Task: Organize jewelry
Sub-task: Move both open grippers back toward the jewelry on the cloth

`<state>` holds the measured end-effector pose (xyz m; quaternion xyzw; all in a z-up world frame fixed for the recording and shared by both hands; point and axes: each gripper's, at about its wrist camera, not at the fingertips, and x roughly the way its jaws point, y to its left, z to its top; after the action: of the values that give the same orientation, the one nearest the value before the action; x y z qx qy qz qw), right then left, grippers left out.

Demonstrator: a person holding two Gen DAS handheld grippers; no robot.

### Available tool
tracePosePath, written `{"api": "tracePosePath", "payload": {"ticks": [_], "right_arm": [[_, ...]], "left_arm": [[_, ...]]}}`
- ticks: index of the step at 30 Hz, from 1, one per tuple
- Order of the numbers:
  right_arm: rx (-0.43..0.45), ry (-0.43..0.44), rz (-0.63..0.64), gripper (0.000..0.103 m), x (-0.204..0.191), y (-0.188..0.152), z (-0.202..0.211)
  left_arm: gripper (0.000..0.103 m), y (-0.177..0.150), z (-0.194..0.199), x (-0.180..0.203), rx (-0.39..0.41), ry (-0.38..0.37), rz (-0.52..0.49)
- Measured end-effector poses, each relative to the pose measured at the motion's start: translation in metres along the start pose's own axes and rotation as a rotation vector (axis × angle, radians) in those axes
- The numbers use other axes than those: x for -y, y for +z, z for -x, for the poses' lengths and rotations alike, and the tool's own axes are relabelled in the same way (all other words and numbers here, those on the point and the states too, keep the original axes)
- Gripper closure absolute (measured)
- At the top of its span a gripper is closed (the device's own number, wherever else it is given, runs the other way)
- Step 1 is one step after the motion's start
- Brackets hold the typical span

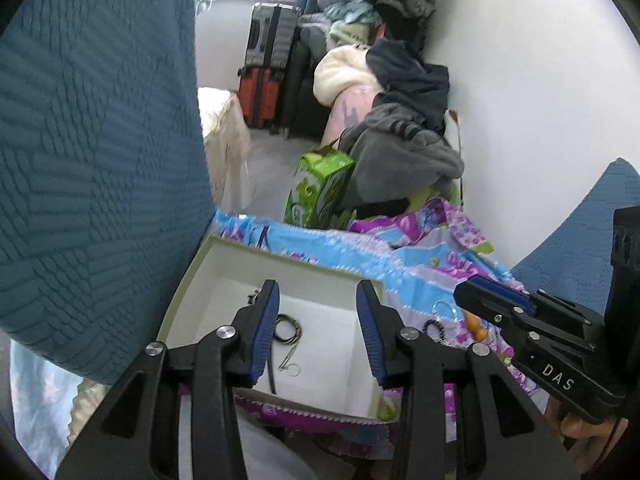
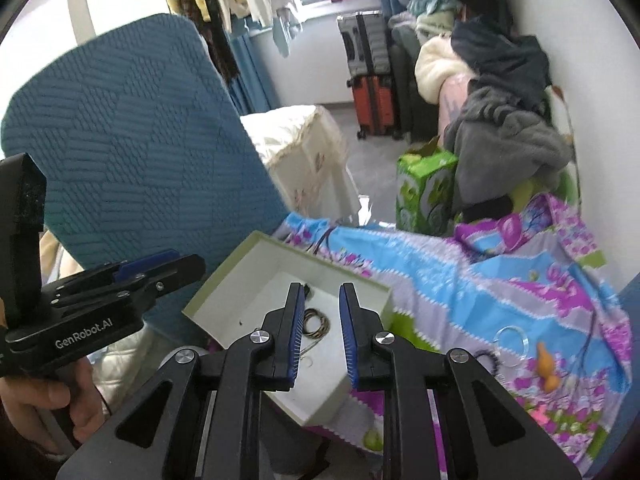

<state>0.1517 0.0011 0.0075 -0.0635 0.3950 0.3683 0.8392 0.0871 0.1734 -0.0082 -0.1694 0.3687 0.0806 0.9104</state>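
Note:
A white open box (image 1: pixel 236 264) (image 2: pixel 224 300) sits on a colourful cloth. Inside lie coiled dark cords (image 1: pixel 289 330) (image 2: pixel 317 322) and a thin chain with a ring (image 1: pixel 291 368). My left gripper (image 1: pixel 318 300) is open and empty, hovering over the box. My right gripper (image 2: pixel 320 300) is open and empty, also above the box; it shows in the left wrist view (image 1: pixel 492 292). On the cloth to the right lie a clear bangle (image 2: pixel 512 340) (image 1: pixel 444 308), a dark beaded bracelet (image 2: pixel 489 360) (image 1: pixel 434 327) and an orange trinket (image 2: pixel 546 366) (image 1: pixel 476 326).
A teal quilted chair back (image 1: pixel 100 160) (image 2: pixel 132 140) stands left of the box. A green bag (image 2: pixel 424 192), piled clothes (image 2: pixel 500 132) and suitcases (image 2: pixel 370 76) stand behind. A white wall (image 1: pixel 540 80) is at the right.

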Motion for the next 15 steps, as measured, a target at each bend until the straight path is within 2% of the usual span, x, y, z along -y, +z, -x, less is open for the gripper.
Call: {"api": "tracePosePath", "payload": {"ticks": [10, 15], "right_arm": [[0.122, -0.064, -0.032, 0.087, 0.022, 0.01, 0.06], [0.149, -0.108, -0.057, 0.087, 0.033, 0.001, 0.077]], "left_arm": [[0.06, 0.008, 0.027, 0.038, 0.078, -0.049, -0.053], [0.06, 0.004, 0.027, 0.056, 0.077, -0.075, -0.07]]}}
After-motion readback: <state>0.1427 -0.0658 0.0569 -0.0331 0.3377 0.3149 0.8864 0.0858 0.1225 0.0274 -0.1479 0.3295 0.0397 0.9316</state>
